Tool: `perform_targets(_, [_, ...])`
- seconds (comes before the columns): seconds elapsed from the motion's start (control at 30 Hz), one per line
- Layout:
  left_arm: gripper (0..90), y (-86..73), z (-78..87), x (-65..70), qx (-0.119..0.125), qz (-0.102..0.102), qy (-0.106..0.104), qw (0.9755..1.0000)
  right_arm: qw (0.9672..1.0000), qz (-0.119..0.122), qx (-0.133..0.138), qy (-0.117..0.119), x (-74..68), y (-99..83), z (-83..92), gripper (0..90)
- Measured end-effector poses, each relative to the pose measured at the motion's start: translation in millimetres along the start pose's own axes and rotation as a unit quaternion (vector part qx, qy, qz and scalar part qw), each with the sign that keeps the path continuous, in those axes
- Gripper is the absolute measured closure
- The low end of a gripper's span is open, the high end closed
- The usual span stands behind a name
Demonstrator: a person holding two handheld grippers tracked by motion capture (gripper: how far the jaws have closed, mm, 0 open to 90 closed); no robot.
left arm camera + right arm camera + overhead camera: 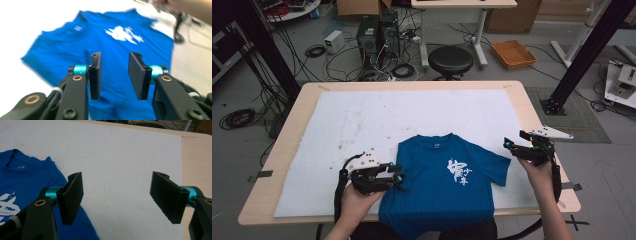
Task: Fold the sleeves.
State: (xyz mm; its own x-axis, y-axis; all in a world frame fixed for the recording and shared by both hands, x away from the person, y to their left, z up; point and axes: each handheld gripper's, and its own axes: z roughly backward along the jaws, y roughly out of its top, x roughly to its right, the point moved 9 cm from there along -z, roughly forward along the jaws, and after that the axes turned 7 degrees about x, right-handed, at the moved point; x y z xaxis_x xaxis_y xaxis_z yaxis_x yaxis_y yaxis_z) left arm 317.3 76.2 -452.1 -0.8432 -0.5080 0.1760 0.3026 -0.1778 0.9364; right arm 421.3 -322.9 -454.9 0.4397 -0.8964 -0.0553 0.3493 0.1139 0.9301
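Note:
A blue T-shirt [437, 185] with a white print on the chest lies flat on the white mat [362, 120], collar away from the person, its hem hanging over the table's near edge. My left gripper [399, 177] hovers at the shirt's left sleeve. In the left gripper view it [115, 72] stands open over the shirt [112, 45], with nothing pinched between its pads. My right gripper [514, 140] is just beyond the right sleeve, off the cloth. In the right gripper view it [120, 195] is wide open above the bare mat, the shirt [25, 177] to its left.
The wooden table [532, 115] shows around the mat. Behind the table stand a black stool [450, 60], computer towers [374, 35] with loose cables, and an orange tray [513, 53] on the floor. A black frame post [584, 55] rises at the right.

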Motion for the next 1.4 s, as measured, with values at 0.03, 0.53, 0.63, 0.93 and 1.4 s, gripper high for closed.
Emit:
perform_targets(0.03, [62.2, 2.7, 2.5, -5.5, 0.008, 0.006, 0.011, 0.9999, 1.0000, 0.000, -0.002, 0.000, 0.3, -0.6, -0.2, 26.8])
perform_targets(0.53, [61.1, -7.8, -29.0, -31.3, -0.064, 0.048, 0.055, 0.9953, 0.9998, -0.014, -0.017, -0.003, 4.2, -7.2, -1.0, 31.3])
perform_targets(0.63, [60.8, -10.1, -34.3, -26.5, -0.075, 0.048, 0.049, 0.9948, 0.9997, -0.014, -0.020, -0.002, 4.0, -8.3, -1.9, 31.3])
perform_targets(0.93, [81.6, -29.5, -46.6, -12.3, -0.134, 0.026, 0.028, 0.9903, 0.9998, -0.012, -0.018, 0.000, 4.7, -8.2, -1.9, 31.3])
perform_targets(1.4, [66.2, -26.7, -35.9, 16.8, -0.109, 0.000, -0.110, 0.9880, 0.9997, -0.013, -0.019, -0.002, 5.4, -8.2, -1.3, 31.3])
